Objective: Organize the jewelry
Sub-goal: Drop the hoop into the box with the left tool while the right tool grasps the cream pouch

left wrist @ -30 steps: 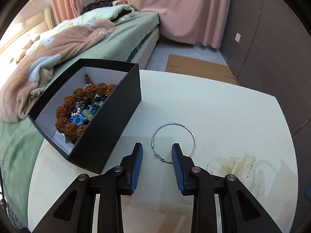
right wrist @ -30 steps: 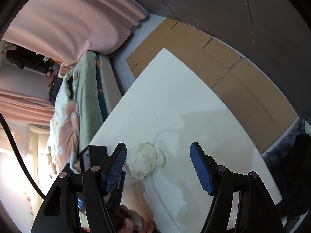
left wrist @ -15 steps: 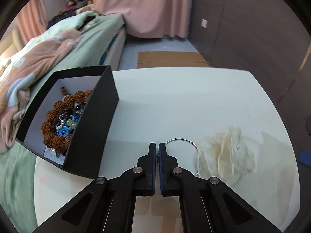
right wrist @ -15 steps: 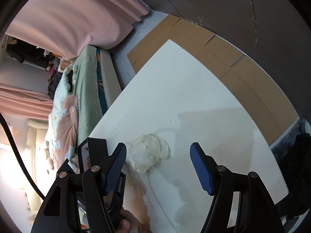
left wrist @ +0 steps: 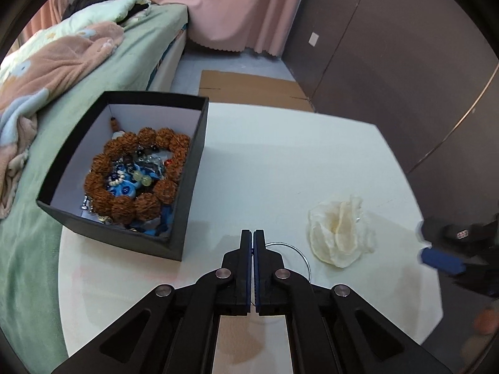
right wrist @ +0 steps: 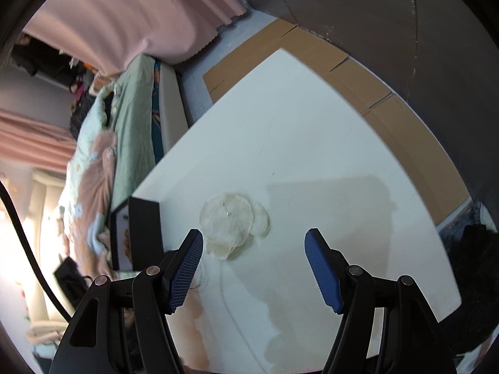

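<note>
My left gripper (left wrist: 253, 237) pinches the silver hoop (left wrist: 300, 256), right of the black jewelry box (left wrist: 190, 168). My right gripper (right wrist: 254, 249) hangs spread, the shell earring (right wrist: 230, 221) ahead

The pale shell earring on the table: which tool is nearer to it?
Right. The right tool is open just short of the shell earring, which lies ahead beside its left finger. The left tool, shut on the silver hoop, sits farther left.

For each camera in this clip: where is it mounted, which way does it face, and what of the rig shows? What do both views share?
Left wrist: on the left gripper, facing across the white table toward the black box; its shut fingers pinch the silver hoop.
Right wrist: on the right gripper, tilted, looking down the table; fingers open.
Shared: table, box, pale shell piece.
</note>
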The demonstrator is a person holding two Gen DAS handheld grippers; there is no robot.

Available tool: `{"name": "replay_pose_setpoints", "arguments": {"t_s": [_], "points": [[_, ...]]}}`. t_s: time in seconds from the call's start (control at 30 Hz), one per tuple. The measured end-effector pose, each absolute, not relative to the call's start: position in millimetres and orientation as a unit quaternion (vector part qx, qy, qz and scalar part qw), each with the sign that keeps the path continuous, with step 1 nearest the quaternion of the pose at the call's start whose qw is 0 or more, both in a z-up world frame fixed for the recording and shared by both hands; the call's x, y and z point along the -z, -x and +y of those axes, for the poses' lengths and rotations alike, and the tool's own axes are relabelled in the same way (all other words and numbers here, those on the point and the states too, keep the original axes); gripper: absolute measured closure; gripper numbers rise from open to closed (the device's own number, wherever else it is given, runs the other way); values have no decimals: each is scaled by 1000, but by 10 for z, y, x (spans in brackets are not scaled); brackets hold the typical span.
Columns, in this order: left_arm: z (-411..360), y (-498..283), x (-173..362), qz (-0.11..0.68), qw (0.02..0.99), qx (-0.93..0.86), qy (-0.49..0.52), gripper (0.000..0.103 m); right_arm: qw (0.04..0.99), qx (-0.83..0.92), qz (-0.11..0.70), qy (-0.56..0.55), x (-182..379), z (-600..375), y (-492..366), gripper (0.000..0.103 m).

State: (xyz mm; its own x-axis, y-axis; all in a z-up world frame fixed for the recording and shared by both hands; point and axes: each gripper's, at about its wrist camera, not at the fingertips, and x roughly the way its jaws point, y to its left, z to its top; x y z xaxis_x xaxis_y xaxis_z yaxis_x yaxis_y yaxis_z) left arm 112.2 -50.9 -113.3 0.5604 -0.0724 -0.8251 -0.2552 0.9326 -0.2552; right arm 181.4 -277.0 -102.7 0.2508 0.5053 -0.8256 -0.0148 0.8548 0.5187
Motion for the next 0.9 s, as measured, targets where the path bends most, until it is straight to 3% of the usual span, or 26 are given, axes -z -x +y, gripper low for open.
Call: {"name": "replay_pose_setpoints", "arguments": {"t_s": [0.7, 0.73, 0.77, 0.87, 0.9], "points": [[250, -781, 416, 372, 890, -71, 254, 103, 797, -150, 581, -65, 1197, -2065, -1820, 36], [290, -773, 406, 369, 890, -73, 257, 103, 799, -144, 582, -54, 1218, -2045, -1817, 43], [340, -764, 394, 365, 890, -75, 261, 103, 798, -141, 584, -48, 1239, -2031, -1817, 60], [478, -751, 366, 354, 891, -80, 273, 103, 806, -130, 577, -28, 1246, -1997, -1807, 96], [511, -747, 357, 351, 891, -82, 275, 103, 805, -137, 576, -32, 1230, -1993, -1804, 97]]}}
